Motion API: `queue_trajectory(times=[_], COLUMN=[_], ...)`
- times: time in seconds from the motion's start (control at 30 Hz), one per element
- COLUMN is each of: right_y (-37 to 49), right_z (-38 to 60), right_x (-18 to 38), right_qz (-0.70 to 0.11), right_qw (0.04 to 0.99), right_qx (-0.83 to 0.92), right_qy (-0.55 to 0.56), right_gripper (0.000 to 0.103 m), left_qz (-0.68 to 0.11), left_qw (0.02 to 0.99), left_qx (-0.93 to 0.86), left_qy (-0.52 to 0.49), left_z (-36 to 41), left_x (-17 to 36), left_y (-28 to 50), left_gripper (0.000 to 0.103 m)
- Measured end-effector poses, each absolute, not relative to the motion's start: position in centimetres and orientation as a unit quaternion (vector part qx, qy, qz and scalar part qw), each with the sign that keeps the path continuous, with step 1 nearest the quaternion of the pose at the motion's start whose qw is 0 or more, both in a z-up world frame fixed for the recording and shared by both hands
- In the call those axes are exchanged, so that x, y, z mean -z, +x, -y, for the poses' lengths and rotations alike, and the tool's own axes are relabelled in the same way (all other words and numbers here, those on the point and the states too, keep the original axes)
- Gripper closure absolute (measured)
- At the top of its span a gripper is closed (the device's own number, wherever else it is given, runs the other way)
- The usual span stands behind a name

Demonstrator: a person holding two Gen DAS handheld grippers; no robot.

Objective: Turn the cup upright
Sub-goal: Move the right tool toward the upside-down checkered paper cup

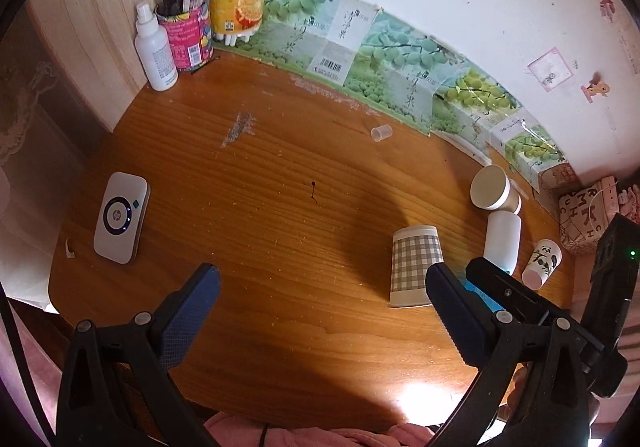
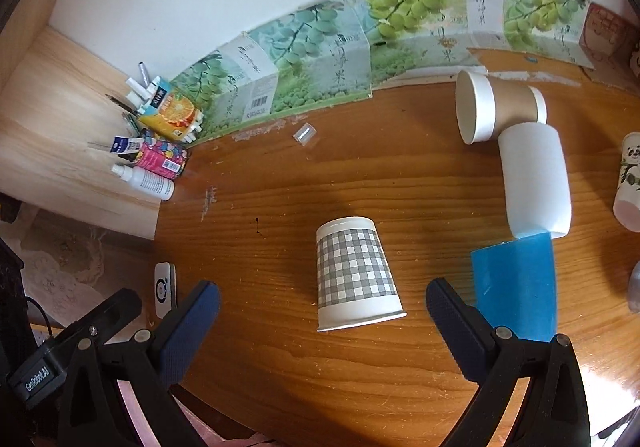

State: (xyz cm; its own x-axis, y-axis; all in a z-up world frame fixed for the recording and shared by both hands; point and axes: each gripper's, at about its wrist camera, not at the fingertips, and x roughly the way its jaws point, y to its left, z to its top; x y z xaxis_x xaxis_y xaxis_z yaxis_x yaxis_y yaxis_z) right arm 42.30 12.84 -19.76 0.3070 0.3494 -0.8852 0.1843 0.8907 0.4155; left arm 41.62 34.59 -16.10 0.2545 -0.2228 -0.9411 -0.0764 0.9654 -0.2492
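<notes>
A grey-and-white checked paper cup (image 2: 354, 273) stands upside down on the wooden table, rim on the tabletop; it also shows in the left wrist view (image 1: 414, 265). My right gripper (image 2: 322, 311) is open and empty, with the cup between and just ahead of its two fingers. My left gripper (image 1: 322, 307) is open and empty, with the cup just ahead of its right finger. A brown-sleeved paper cup (image 2: 494, 107) lies on its side at the back. A panda-print cup (image 2: 630, 183) stands upside down at the right edge.
A white bottle (image 2: 534, 181) and a blue cup (image 2: 518, 287) lie to the right of the checked cup. A white device (image 1: 120, 217) lies at the left. Pen holders (image 1: 188, 35) and a spray bottle (image 1: 154, 49) stand at the back left. A small clear cap (image 1: 381, 133) lies near the wall.
</notes>
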Motion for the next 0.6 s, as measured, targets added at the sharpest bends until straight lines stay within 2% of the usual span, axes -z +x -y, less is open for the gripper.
queue_trajectory(times=[0.43,0.5,0.6], right_y=[44.6,44.8,44.9], right_z=[-13.2,-13.6,-13.8], right_x=[26.1,26.5,26.9], right_qz=[-0.654,-0.660,-0.665], right_qw=[0.715,0.711,0.707], right_qx=[-0.014,-0.015,-0.016], right_qy=[0.246,0.242,0.240], right_gripper=[0.000,0.005,0.005], left_qz=[-0.661,-0.665,-0.668], left_qw=[0.741,0.738,0.736], left_qx=[0.039,0.041,0.043], left_qy=[-0.109,-0.106,-0.103], left_z=[-35.8,-35.9,-36.1], left_x=[19.1,19.3,19.4], left_y=[44.0,44.1,44.2], left_gripper=[0.001,0.001,0.001])
